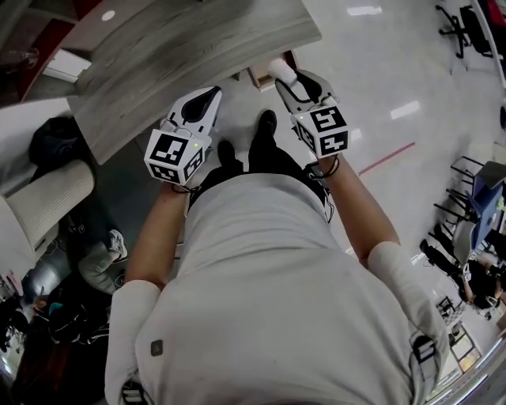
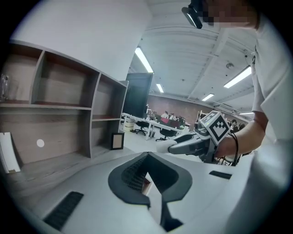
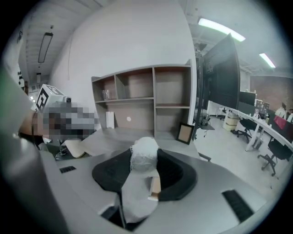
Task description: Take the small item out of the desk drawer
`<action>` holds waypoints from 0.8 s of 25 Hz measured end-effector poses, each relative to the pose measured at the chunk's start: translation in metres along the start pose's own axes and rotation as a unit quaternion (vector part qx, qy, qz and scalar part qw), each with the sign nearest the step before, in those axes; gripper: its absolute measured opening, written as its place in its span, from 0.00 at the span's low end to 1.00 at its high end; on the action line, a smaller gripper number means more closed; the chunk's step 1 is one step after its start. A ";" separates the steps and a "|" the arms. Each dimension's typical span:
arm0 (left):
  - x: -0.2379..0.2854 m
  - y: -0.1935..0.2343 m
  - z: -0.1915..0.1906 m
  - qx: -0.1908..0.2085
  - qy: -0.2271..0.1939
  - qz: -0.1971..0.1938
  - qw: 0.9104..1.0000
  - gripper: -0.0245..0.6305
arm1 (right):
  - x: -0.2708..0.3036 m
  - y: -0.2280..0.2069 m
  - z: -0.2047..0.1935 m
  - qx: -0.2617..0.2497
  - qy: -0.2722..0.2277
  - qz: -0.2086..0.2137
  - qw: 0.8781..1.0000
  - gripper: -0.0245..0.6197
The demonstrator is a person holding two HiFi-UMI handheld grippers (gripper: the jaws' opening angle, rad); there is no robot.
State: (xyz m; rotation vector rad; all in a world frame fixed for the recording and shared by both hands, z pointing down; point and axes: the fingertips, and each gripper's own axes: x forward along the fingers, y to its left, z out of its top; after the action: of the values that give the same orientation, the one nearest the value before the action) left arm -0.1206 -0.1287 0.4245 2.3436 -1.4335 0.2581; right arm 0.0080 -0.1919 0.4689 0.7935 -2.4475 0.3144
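Observation:
A small white, soft-looking item (image 3: pixel 144 155) sits between the jaws of my right gripper (image 3: pixel 146 173), which is shut on it. In the head view the item (image 1: pixel 281 70) pokes out of the right gripper (image 1: pixel 291 82) just off the corner of the grey wood desk (image 1: pixel 182 47). From the left gripper view the right gripper (image 2: pixel 185 144) shows with the white item (image 2: pixel 163 147) at its tip. My left gripper (image 1: pixel 210 96) hangs beside it, to the left and below the desk edge, its jaws (image 2: pixel 147 167) closed with nothing in them. No drawer is visible in any view.
A shelf unit (image 3: pixel 137 98) rises over the desk, with a small picture frame (image 3: pixel 185 133) at its end. Office chairs (image 1: pixel 458 24) stand far right on the glossy floor. A cushioned seat (image 1: pixel 47 202) and a seated person (image 1: pixel 95 261) are at the left.

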 end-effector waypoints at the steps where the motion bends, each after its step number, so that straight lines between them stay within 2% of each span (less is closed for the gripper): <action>1: -0.005 -0.002 0.006 0.003 -0.004 -0.002 1.000 0.06 | -0.007 0.004 0.009 0.000 -0.010 -0.002 1.000 0.31; 10: -0.046 -0.019 0.057 0.017 -0.050 -0.026 0.998 0.06 | -0.065 0.041 0.076 -0.002 -0.087 -0.012 0.996 0.31; 20: -0.083 -0.021 0.086 0.040 -0.086 -0.042 0.995 0.06 | -0.095 0.070 0.102 0.002 -0.132 -0.050 0.990 0.31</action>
State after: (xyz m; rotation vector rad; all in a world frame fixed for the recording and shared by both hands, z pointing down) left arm -0.1439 -0.0876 0.3131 2.5379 -1.4194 0.0949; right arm -0.0126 -0.1287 0.3275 1.0114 -2.6402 0.1848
